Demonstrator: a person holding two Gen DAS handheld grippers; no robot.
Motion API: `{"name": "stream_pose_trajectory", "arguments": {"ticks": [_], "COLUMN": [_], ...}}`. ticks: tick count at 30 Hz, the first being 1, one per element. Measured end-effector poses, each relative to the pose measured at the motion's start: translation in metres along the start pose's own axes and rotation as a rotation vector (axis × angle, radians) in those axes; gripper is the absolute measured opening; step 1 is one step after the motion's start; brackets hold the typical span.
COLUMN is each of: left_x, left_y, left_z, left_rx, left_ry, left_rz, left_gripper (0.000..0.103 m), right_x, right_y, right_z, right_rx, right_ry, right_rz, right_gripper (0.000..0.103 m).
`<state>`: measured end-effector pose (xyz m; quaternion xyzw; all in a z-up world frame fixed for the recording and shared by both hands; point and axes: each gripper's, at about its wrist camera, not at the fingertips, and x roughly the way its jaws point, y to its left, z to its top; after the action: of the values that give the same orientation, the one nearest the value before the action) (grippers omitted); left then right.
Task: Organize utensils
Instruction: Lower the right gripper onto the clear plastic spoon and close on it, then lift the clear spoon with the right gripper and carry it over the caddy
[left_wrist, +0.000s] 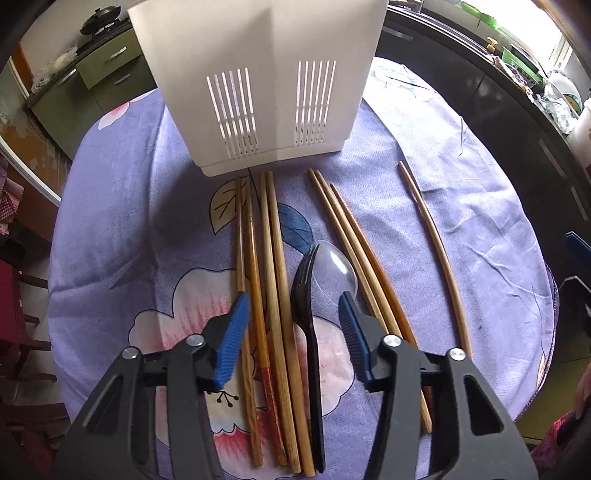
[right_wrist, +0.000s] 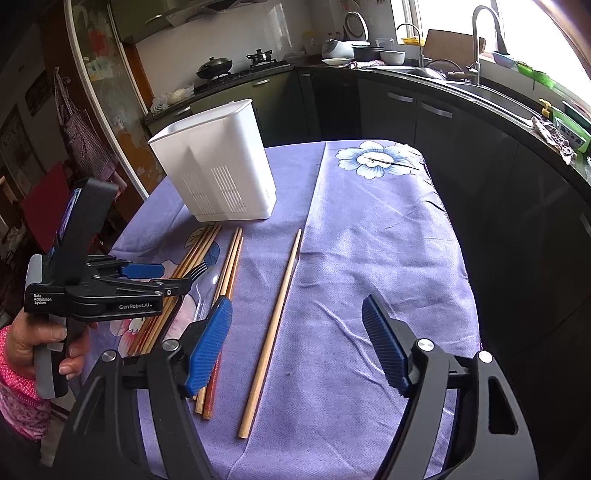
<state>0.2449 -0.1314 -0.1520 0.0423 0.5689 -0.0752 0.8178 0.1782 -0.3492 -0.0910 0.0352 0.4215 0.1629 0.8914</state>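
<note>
On the tabletop, under a purple flowered cloth: white slotted utensil holder upright at the far side; wooden chopsticks laid in front, one lone chopstick apart; black fork overlapping clear spoon. Left hand-held gripper unclenched, straddling chopsticks and fork; right hand-held gripper released, empty, above the lone chopstick.

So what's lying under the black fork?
Under the black fork's head lies a clear plastic spoon, its bowl showing on the fork's right. The fork covers the bowl's left edge. Beneath both is the purple floral tablecloth.
</note>
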Motion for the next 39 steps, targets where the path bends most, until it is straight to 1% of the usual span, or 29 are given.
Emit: {"name": "stream_pose_trajectory", "arguments": {"ticks": [1,5,6,7,11,16,19,20,21,23,26,28,29,30,31,33,35,38,39], "left_x": [0.002,0.007,0.007,0.008,0.013,0.019,0.018,0.016,0.013,0.0,-0.02,-0.036,-0.047,-0.056,-0.063,-0.08,-0.092,-0.102,-0.104], "left_y": [-0.001,-0.003,-0.005,-0.006,-0.012,-0.018,-0.018,-0.017,-0.015,-0.006,0.002,0.008,0.012,0.015,0.017,0.023,0.027,0.033,0.035], "left_z": [0.001,0.003,0.004,0.004,0.007,0.01,0.011,0.011,0.01,0.006,0.004,-0.001,-0.002,-0.003,-0.006,-0.009,-0.013,-0.019,-0.02], "left_rx": [0.002,0.004,0.006,0.01,0.023,0.034,0.037,0.036,0.033,0.025,0.009,0.0,-0.004,-0.008,-0.01,-0.012,-0.01,-0.006,-0.004], "left_ry": [0.009,0.021,0.022,0.025,0.034,0.037,0.026,0.022,0.014,-0.01,-0.052,-0.088,-0.112,-0.131,-0.147,-0.183,-0.21,-0.228,-0.23], "left_rz": [-0.002,-0.009,-0.01,-0.01,0.011,0.026,0.023,0.018,0.012,-0.007,-0.029,-0.038,-0.042,-0.044,-0.046,-0.043,-0.037,-0.036,-0.036], "left_gripper": [0.037,0.026,0.02,0.019,0.018,0.007,0.005,0.005,0.005,0.005,0.005,0.004,0.004,0.004,0.004,0.004,0.004,0.004,0.004], "right_x": [0.0,0.002,0.003,0.003,0.006,0.004,0.004,0.004,0.006,0.012,0.023,0.034,0.039,0.045,0.051,0.066,0.081,0.106,0.113], "right_y": [-0.001,-0.004,-0.004,-0.004,-0.002,0.005,0.01,0.012,0.015,0.019,0.034,0.046,0.051,0.059,0.065,0.082,0.098,0.117,0.121], "right_z": [0.0,-0.001,-0.001,-0.002,-0.004,-0.006,-0.005,-0.005,-0.004,-0.003,0.0,0.003,0.005,0.009,0.012,0.019,0.022,0.025,0.025], "right_rx": [0.002,0.007,0.008,0.008,0.004,-0.024,-0.036,-0.043,-0.054,-0.071,-0.111,-0.143,-0.155,-0.169,-0.177,-0.197,-0.217,-0.231,-0.232], "right_ry": [-0.001,-0.002,-0.002,-0.001,0.006,0.006,0.016,0.022,0.032,0.055,0.099,0.13,0.143,0.162,0.178,0.227,0.267,0.337,0.353], "right_rz": [0.0,0.005,0.007,0.009,0.016,-0.009,-0.003,0.0,0.001,0.003,0.001,0.006,0.012,0.028,0.047,0.084,0.095,0.104,0.099], "right_gripper": [0.073,0.073,0.073,0.073,0.073,0.073,0.073,0.075,0.08,0.087,0.088,0.086,0.08,0.071,0.065,0.045,0.039,0.026,0.026]}}
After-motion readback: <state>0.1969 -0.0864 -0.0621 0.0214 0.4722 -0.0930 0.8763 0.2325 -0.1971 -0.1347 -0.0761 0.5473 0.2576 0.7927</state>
